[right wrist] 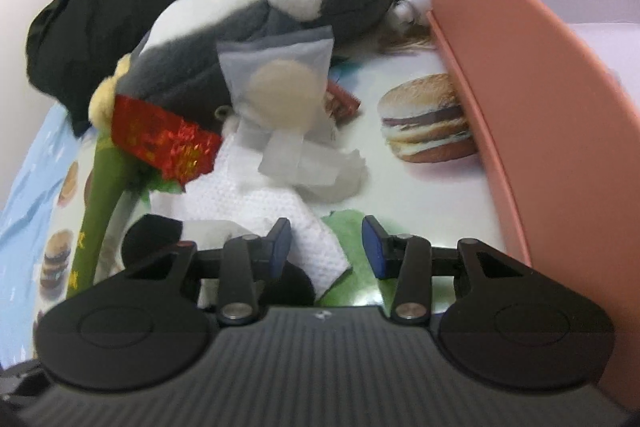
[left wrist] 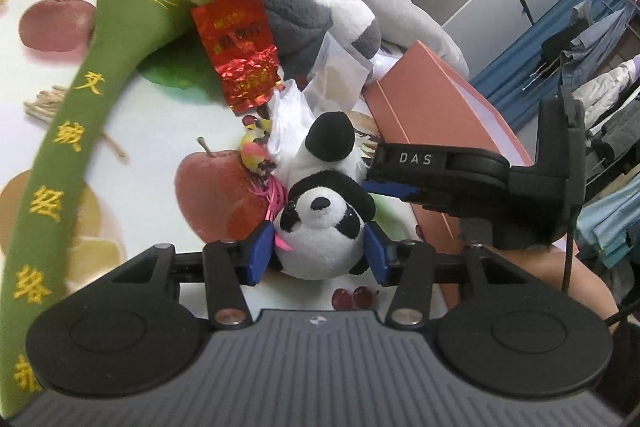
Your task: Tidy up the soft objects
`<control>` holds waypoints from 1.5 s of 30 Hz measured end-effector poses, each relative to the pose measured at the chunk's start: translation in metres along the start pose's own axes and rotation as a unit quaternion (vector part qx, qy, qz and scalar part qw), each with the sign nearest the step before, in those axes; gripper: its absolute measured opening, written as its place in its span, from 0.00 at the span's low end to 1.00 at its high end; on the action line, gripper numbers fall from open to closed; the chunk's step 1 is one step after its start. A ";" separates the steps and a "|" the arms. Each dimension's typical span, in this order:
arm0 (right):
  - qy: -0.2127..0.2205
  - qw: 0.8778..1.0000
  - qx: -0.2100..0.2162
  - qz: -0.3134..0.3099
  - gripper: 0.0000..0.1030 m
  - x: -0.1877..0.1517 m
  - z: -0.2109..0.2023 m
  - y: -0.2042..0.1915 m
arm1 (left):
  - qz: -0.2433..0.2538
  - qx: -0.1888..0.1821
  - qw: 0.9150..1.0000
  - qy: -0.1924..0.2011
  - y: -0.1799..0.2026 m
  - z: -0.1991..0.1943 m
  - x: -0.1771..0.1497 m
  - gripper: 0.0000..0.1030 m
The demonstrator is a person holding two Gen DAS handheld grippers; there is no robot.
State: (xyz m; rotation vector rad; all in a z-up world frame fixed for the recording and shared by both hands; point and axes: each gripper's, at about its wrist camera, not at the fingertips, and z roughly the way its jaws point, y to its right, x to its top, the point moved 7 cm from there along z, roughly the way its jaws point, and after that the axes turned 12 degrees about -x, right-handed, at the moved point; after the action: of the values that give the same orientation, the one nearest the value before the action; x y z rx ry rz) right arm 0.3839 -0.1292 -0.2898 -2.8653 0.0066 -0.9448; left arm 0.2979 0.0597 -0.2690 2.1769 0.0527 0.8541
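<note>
While the left gripper (left wrist: pixel 318 253) squeezes it from both sides, the little panda toy (left wrist: pixel 322 223) sits between the two blue pads (left wrist: pixel 258 253), which press into its white head. The panda is over the table (left wrist: pixel 160 123) with the fruit pictures, and a pink ribbon (left wrist: pixel 274 201) sticks out by its neck. Just past the panda lies a white plastic bag (left wrist: pixel 290 115). Behind that is a shiny red packet (left wrist: pixel 238 47), leaning on a big grey and white plush penguin (left wrist: pixel 288 7). A long green plush stick (left wrist: pixel 80 131) with yellow writing curves down the left side, and it has fuzzy yellow balls at its top. To the right of the panda stands a pink box (left wrist: pixel 436 111).

The right gripper (right wrist: pixel 326 247) is low over the table, close to the pink box (right wrist: pixel 532 67). Its jaws are apart and hold nothing. A white cloth (right wrist: pixel 276 211) lies just in front of them, with a clear pouch (right wrist: pixel 276 83) resting against the penguin (right wrist: pixel 256 23) farther on.
</note>
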 end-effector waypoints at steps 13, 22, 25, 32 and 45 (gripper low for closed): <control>0.023 0.998 0.008 -0.050 0.06 -0.013 -0.037 -0.010 | 0.006 0.019 1.000 0.011 0.009 -0.031 -0.014 0.53; 0.046 0.997 -0.026 -0.060 0.06 -0.029 -0.079 0.001 | 0.010 0.046 0.999 0.007 0.016 -0.067 -0.039 0.53; 0.047 0.996 -0.035 -0.065 0.06 -0.038 -0.093 0.004 | 0.006 0.054 0.999 0.004 0.015 -0.075 -0.046 0.53; 0.015 0.997 -0.041 -0.068 0.06 -0.078 -0.114 0.013 | 0.024 0.058 0.998 -0.011 0.024 -0.089 -0.051 0.64; -0.002 0.998 -0.013 -0.054 0.42 -0.112 -0.122 0.022 | 0.218 0.100 0.967 -0.084 0.061 -0.071 -0.043 0.68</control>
State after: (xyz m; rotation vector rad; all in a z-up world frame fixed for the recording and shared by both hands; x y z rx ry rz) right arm 0.2225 -0.1608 -0.2613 -2.9167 -0.1401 -0.9656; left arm 0.2085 0.0510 -0.2184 2.4907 -0.4579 0.9283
